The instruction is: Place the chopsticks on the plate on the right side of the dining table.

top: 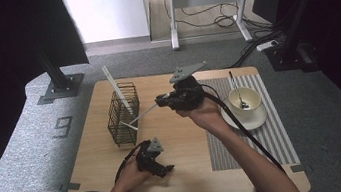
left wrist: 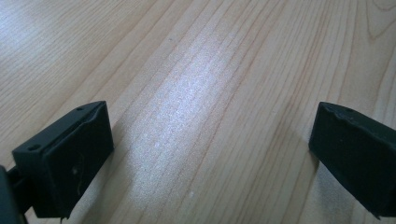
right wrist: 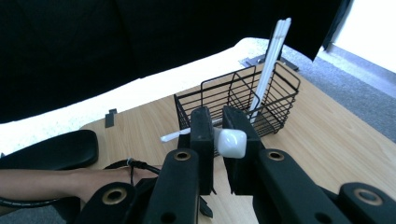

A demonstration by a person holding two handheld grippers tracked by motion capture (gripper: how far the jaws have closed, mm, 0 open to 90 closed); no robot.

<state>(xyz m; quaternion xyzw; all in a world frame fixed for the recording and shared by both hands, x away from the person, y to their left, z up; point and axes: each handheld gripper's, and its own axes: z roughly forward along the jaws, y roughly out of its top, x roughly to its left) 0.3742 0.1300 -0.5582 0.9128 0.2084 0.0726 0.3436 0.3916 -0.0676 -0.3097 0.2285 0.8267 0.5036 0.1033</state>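
At the left of the high view stands the black wire basket (top: 123, 113), with one long white utensil (top: 116, 90) leaning upright out of its top. Nearer the person, the left gripper (top: 166, 169) rests low over the bare tabletop (left wrist: 205, 93), jaws wide apart with nothing between them. Right of the basket, the right gripper (right wrist: 218, 140) has its jaws clamped on the rounded end of a second white utensil (right wrist: 231, 143), whose thin shaft (top: 142, 115) runs out towards the basket's near side. Farther right, a cream cup (top: 245, 100) with a metal spoon (top: 236, 89) in it sits on a saucer on a striped mat (top: 276, 126).

The step looks like dropping this utensil into the basket. To do it well, the tip should probably be lifted above the rim, the piece tilted upright, then released once it is well inside, so it cannot catch on the wires.

Whether the tip already touches the wire is hard to tell. What kind of utensil it is stays unclear, as its working end is too thin to read.
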